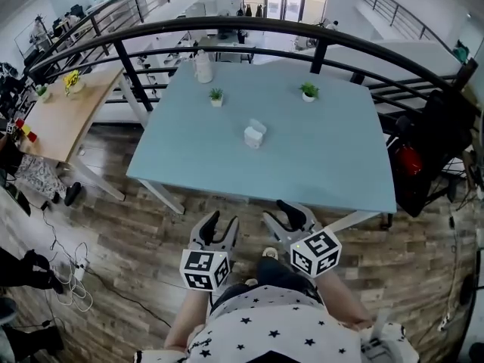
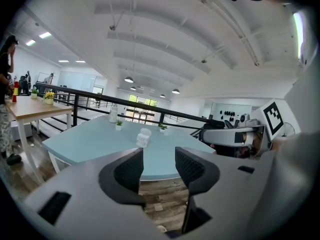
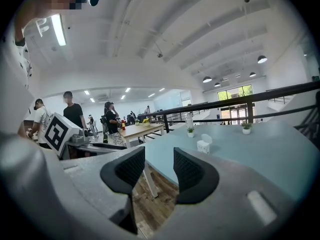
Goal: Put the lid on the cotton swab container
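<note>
The small white cotton swab container (image 1: 254, 137) stands near the middle of the light blue table (image 1: 325, 157). Its white lid (image 1: 258, 125) sits tilted at the container's far side; how it rests is too small to tell. Both grippers hang in front of the table's near edge, over the wooden floor and well short of the container. My left gripper (image 1: 220, 226) is open and empty, and so is my right gripper (image 1: 287, 218). The container (image 2: 143, 138) shows beyond the left gripper (image 2: 159, 166), and the container (image 3: 203, 144) beyond the right gripper (image 3: 159, 170).
Two small potted plants (image 1: 216, 95) (image 1: 308, 91) and a white bottle (image 1: 203, 66) stand at the table's far side. A black railing (image 1: 227, 27) curves behind it. A wooden table (image 1: 60, 116) stands at left, with people near it in the right gripper view.
</note>
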Demonstrator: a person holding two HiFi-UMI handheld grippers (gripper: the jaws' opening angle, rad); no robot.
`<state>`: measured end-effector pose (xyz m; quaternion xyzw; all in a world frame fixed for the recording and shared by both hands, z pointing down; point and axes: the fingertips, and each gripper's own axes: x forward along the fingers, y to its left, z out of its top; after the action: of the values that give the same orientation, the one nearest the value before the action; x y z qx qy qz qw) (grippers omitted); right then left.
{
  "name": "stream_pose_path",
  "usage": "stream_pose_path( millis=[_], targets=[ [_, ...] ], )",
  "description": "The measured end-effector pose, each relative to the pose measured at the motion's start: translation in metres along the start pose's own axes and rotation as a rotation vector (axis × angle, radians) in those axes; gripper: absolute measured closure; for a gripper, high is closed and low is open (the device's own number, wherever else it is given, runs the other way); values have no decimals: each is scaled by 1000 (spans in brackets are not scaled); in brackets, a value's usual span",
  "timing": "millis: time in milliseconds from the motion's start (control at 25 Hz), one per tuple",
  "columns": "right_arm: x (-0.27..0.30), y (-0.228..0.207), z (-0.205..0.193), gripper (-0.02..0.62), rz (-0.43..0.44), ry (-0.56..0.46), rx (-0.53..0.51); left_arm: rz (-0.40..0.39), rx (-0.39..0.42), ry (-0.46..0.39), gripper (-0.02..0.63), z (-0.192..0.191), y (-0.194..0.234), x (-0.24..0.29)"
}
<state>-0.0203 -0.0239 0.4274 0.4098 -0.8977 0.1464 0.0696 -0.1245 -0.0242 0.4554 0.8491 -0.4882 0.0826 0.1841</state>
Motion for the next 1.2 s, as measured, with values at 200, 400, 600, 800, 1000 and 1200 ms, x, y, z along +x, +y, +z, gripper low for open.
stream_pose_path(
  millis=[200, 400, 600, 800, 1000, 1200],
  targets=[
    [17, -17, 4, 434, 5, -5, 10, 5, -2, 10, 425, 2, 7, 17],
    [43, -41, 13, 434, 16, -11, 1, 9, 5, 7, 425, 10, 19, 47],
    [74, -69, 27, 434, 19, -10, -5, 12, 1, 20, 425, 20, 36, 81],
    [102, -97, 44, 434, 23, 1, -16, 19, -8, 21, 425, 35, 53, 116],
    [126, -127, 61, 434, 14, 5, -21, 17, -10, 33, 422, 49, 65, 149],
    [151, -158, 71, 434, 10, 12, -12, 11, -2, 54, 407, 58, 76, 185]
  ],
)
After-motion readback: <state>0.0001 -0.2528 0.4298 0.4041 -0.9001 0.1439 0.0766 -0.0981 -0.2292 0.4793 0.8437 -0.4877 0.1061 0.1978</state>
